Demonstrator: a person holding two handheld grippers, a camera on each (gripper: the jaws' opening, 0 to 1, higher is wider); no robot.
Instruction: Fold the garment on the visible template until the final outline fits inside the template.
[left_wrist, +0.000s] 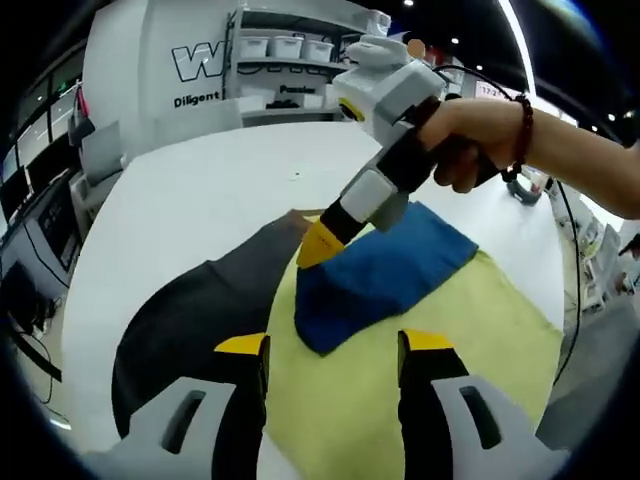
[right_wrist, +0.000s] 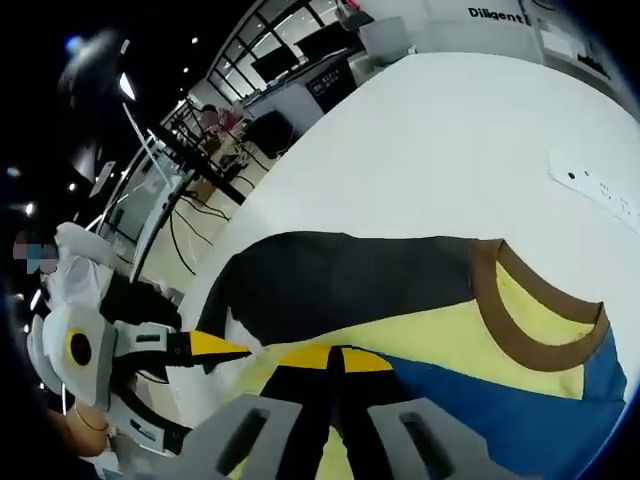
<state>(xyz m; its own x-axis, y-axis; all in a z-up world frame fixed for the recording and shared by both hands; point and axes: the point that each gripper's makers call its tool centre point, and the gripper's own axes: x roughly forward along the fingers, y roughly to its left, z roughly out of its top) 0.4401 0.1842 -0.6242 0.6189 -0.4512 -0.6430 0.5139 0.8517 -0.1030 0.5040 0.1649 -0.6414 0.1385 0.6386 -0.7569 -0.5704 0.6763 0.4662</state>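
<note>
With my right tool (left_wrist: 318, 243) clenched on the shirt's (left_wrist: 420, 350) collar and my left tool (left_wrist: 335, 350) released just short of it, folding looks barely begun.

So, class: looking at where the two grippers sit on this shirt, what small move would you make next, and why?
Probably lift the right gripper and carry the pinched blue sleeve further over the yellow body. Its jaws look shut on fabric there, while the left gripper hangs open and the dark sleeve lies unfolded.

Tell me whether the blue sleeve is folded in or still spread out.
Folded in. The blue sleeve lies flat on top of the yellow body of the garment, with the right gripper pinching its edge near the collar.
</note>
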